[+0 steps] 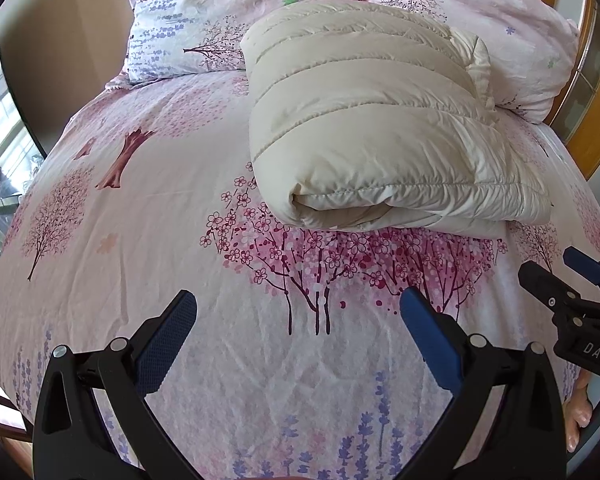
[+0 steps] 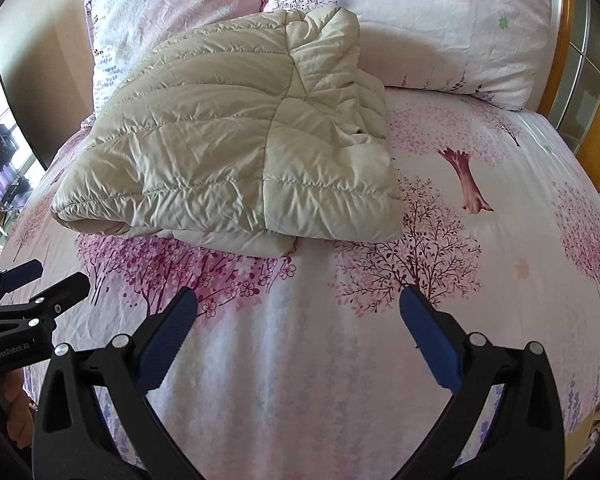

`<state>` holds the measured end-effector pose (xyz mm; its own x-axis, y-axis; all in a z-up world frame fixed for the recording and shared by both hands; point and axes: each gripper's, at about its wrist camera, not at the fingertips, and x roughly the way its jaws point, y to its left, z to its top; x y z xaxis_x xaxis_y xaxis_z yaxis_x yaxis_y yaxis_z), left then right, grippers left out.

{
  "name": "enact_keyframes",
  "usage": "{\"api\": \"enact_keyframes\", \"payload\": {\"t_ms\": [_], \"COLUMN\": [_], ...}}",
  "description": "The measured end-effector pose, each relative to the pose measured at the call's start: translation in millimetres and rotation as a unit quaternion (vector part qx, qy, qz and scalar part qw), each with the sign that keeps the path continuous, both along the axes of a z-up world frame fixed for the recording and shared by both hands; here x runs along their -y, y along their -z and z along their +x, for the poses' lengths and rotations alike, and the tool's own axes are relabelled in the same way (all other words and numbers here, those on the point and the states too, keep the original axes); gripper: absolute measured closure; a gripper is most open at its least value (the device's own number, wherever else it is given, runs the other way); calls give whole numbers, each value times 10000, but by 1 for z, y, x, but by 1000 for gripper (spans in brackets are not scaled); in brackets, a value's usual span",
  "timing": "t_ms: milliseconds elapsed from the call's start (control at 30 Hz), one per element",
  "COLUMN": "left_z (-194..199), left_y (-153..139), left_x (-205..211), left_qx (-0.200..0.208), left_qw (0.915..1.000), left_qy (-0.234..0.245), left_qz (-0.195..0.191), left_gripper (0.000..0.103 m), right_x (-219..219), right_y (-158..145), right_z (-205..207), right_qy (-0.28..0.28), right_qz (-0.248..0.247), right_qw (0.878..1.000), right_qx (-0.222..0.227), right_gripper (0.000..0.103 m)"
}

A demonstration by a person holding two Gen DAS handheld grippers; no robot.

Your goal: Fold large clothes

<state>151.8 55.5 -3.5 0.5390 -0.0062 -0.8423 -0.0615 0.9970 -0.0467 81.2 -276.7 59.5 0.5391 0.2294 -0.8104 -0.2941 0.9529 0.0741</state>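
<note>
Over the near part of the bed, the left gripper (image 1: 298,320) hangs with its blue pads spread wide and nothing between them. The right gripper (image 2: 298,316) hangs the same way just beside it, spread and empty; each shows at the edge of the other's view. Both sit clear of the cloth, above the flowered sheet (image 1: 140,240).

Further up the bed lies the jacket (image 1: 364,128), a cream quilted piece. It is already doubled over into a thick, roughly square bundle, with a rolled fold along its near edge and a looser, crumpled flap toward the right side in the right wrist view (image 2: 236,140). Its far edge rests against the pillows (image 2: 420,32) by the headboard.

My reading is that the folding is largely done, and the step in hand is either release and pull-back or the pause before one last fold. If another fold is wanted, the next move calls for both grippers to reach forward, pinch the near corners of the bundle, and lift them together so the puffy layers do not spring open.
</note>
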Motion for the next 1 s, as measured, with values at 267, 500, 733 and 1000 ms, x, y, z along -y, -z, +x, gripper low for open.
{"api": "enact_keyframes", "payload": {"t_ms": [267, 500, 733, 1000], "left_z": [0, 0, 0, 0], "left_y": [0, 0, 1, 2], "left_x": [-1, -1, -2, -2], "left_qx": [3, 3, -4, -10], "left_qw": [10000, 10000, 10000, 10000], "left_qy": [-1, 1, 8, 9], "left_qz": [-1, 3, 0, -3], "left_gripper": [1, 1, 1, 1], "right_x": [0, 0, -2, -4], "right_y": [0, 0, 1, 2], "right_z": [0, 0, 0, -1], "right_qy": [-7, 3, 5, -2], "right_qz": [4, 2, 6, 10], "right_qw": [10000, 10000, 10000, 10000], "right_qx": [2, -1, -4, -17], "right_gripper": [2, 2, 2, 2]}}
